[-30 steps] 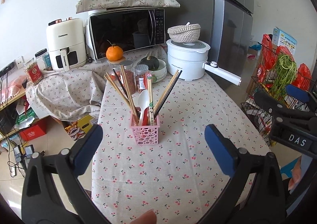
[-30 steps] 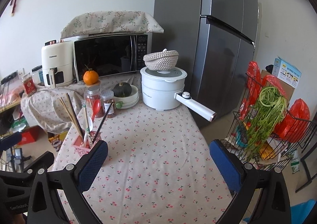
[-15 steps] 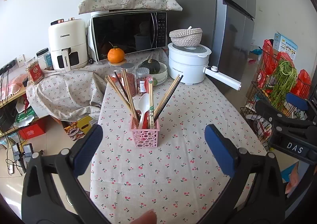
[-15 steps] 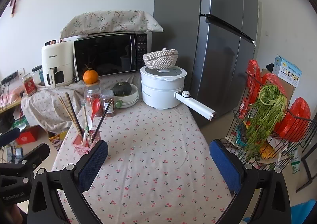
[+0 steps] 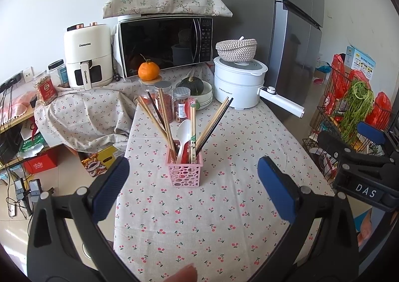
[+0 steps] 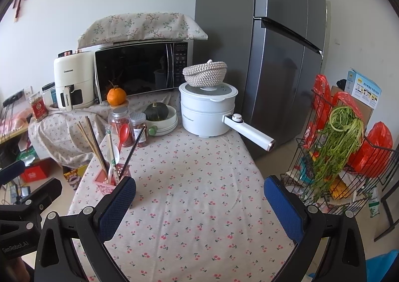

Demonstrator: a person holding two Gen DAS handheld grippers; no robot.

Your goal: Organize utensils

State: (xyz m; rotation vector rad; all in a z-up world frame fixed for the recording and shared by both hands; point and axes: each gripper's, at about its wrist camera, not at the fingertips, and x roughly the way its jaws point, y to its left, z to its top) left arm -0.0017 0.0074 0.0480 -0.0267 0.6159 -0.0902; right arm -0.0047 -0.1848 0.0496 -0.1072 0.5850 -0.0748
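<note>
Pink perforated utensil basket (image 5: 184,174); white spoon (image 5: 183,132); cherry-print tablecloth (image 5: 224,207); at 12 o'clock, orange tangerine (image 5: 148,70); blue gripper pads (image 5: 275,188).

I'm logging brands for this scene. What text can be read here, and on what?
"CHANGHONG": cream air fryer, on its body and its handle.
"DAS": label on the black right gripper.
"GenRobot.AI": black left gripper body.
Too small or blurred: red jar label, microwave buttons, white pot print, blue box.

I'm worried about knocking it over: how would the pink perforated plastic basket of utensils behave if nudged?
The pink perforated plastic basket looks light and narrow-based, while the long wooden chopsticks lean well past its rim, so it probably tips easily. On the cherry-print tablecloth it may catch rather than slide.
</note>
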